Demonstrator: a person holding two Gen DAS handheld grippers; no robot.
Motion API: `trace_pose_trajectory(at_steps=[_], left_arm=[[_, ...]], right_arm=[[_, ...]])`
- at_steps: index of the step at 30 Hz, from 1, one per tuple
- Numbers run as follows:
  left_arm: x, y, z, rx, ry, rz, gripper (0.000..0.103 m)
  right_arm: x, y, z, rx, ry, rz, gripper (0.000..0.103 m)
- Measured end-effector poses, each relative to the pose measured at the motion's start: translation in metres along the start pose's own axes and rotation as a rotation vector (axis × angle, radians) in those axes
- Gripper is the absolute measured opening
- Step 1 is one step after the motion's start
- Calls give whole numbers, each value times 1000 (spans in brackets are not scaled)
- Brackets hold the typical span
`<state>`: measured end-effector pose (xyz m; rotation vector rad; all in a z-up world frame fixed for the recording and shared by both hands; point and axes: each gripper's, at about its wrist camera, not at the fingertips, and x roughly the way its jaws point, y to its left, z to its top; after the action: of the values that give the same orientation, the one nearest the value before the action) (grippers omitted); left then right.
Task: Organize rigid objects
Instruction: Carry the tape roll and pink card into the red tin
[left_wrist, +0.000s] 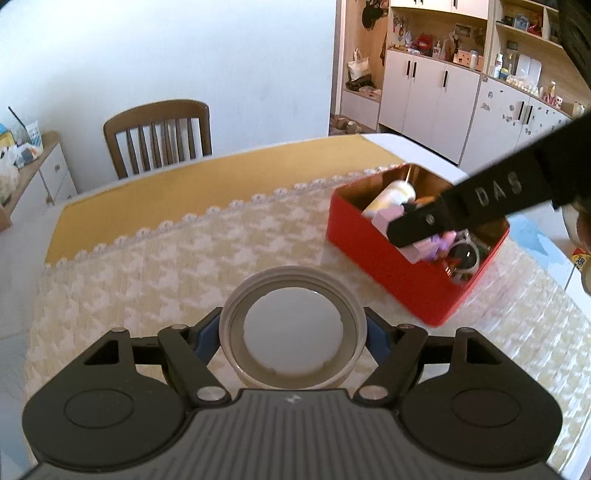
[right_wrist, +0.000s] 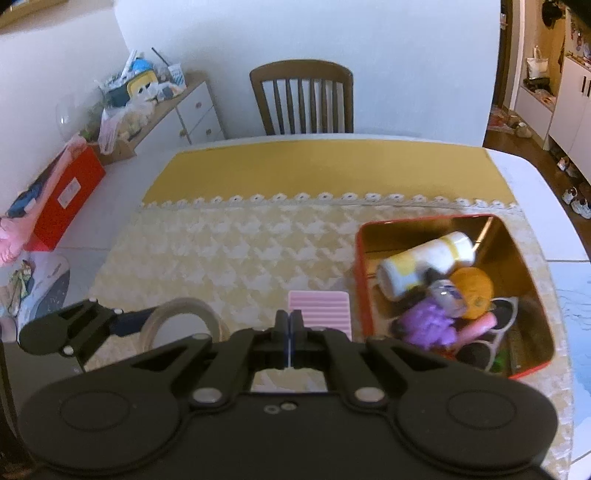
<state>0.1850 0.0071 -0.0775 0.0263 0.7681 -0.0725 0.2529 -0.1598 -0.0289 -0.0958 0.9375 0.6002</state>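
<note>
While the round lid (left_wrist: 293, 328) was clamped by the left gripper (left_wrist: 293, 332), the right gripper (right_wrist: 290, 332), pinched on the pink ribbed block (right_wrist: 319, 306), needed transfer into the red tin (right_wrist: 360, 295).

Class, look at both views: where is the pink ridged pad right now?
The pink ridged pad is held by the right gripper just left of the red tin.

soft, even daylight, bright on the white wall (left_wrist: 221, 55). fisheye bending curves the table (right_wrist: 332, 162) edges and darkens the corners. the red tin (right_wrist: 454, 295) looks slightly blurred; its gold inside glares warmly. shadows are faint.
</note>
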Motion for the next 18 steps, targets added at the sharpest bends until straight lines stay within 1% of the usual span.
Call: trace_pose_trajectory(at_steps=[9, 18], left_arm=[[0, -40, 31, 10, -12, -1, 77], [21, -85, 55, -1, 10, -12, 77]], right_arm=[[-26, -49, -9, 15, -29, -6, 0], [-37, -101, -16, -3, -26, -1, 0]])
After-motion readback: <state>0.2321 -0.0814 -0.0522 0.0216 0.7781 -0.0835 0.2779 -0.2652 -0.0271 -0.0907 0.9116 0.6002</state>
